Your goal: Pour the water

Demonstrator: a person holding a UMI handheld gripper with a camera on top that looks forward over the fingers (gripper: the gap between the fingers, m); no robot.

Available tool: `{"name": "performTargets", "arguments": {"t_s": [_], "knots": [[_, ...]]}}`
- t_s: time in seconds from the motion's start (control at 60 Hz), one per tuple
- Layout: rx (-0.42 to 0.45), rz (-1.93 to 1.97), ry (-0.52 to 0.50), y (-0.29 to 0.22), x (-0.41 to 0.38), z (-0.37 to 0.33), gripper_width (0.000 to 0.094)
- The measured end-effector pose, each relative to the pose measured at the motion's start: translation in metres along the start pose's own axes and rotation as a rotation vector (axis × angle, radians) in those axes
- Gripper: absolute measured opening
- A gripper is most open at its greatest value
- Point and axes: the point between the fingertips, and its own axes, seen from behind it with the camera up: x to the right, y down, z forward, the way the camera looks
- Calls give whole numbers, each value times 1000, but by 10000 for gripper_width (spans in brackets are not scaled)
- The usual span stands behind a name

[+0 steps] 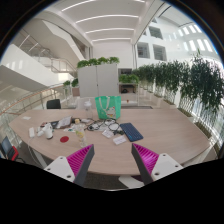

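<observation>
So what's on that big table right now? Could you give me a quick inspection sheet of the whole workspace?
Surface: a large light round table, mostly bare on one side.
Job's things: a pale green container stands upright near the table's middle, beyond the fingers; too small to identify surely.
Clutter: small mixed items spread beside it, and a dark blue flat item.
Grippers: the gripper is open, holding nothing, fingers apart short of the things.
Cables: nothing seen.
Surroundings: an atrium with potted trees, a planter cabinet and ceiling light strips.
</observation>
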Motion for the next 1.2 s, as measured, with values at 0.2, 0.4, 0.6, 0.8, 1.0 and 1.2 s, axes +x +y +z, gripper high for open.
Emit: {"name": "performTargets", "arguments": {"t_s": [0.2, 0.4, 0.6, 0.8, 1.0, 1.2], "knots": [[-5, 30, 49, 10, -38, -8, 826], [1, 17, 108, 17, -84, -9, 820], [57, -9, 90, 24, -114, 14, 819], [147, -65, -2, 44, -159, 103, 817], [164, -56, -65, 70, -210, 252, 814], [156, 5, -35, 79, -231, 376, 810]]}}
